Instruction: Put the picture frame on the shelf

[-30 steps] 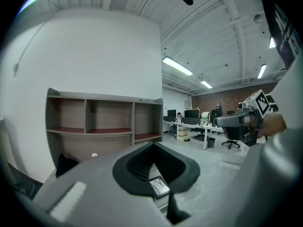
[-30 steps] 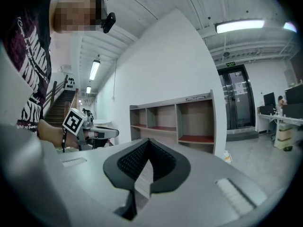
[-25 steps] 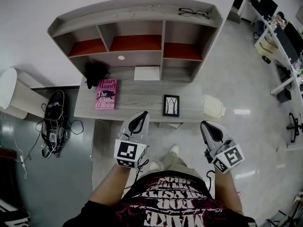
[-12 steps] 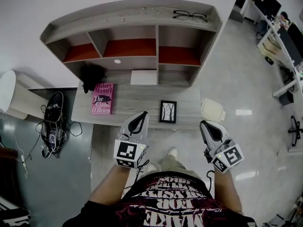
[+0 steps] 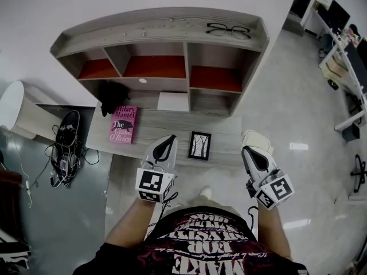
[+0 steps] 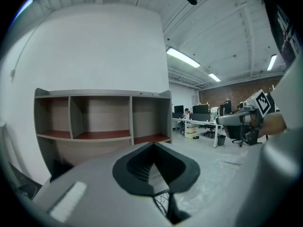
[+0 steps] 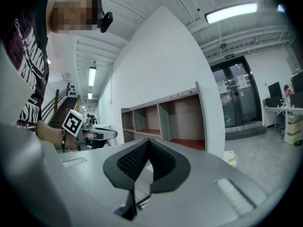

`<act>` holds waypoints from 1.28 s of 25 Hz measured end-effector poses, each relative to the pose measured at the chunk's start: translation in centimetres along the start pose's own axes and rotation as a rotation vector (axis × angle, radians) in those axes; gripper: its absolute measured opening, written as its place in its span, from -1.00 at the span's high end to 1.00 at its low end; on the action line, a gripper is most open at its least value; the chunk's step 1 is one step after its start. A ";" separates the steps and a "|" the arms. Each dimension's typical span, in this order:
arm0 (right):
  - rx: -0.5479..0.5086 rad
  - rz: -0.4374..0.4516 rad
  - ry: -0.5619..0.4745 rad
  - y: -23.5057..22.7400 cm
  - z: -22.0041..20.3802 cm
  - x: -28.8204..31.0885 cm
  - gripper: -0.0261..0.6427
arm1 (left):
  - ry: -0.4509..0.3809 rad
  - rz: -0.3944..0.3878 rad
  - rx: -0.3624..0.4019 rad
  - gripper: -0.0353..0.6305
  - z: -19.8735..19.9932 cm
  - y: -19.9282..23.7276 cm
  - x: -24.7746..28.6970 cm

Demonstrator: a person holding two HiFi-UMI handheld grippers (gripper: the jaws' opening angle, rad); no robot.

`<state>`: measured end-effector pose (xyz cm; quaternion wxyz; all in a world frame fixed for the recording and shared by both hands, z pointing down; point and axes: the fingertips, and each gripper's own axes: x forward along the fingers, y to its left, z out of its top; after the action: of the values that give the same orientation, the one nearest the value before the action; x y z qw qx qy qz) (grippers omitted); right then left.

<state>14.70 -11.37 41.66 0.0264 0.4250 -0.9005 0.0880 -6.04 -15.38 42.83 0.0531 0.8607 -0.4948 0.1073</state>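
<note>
Left gripper (image 5: 170, 137) and right gripper (image 5: 248, 149), both clenched empty, hover near the picture frame (image 5: 199, 145).

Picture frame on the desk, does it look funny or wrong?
A little. The picture frame seems to lie flat, face up, near the front edge of the desk instead of standing. Nothing on it looks broken.

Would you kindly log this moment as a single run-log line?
phase: pre-grasp | left gripper: shut, empty | right gripper: shut, empty | picture frame: on desk, untouched
</note>
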 end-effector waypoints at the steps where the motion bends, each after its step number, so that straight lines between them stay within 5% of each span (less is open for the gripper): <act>1: -0.004 0.010 -0.003 -0.5 0.2 0.2 0.85 | 0.000 0.009 0.000 0.89 0.1 -0.1 0.4; 19: 0.054 -0.008 0.061 -7.9 -3.4 2.4 0.85 | 0.114 0.120 -0.051 0.89 -3.6 1.0 2.3; 32: 0.198 -0.008 0.241 -8.8 -12.6 6.5 0.85 | 0.305 0.004 -0.181 0.89 -11.2 1.9 6.6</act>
<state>17.01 -19.54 56.07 0.0925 0.4154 -0.8761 0.2264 -5.91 -19.66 55.20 0.2048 0.8250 -0.4905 0.1917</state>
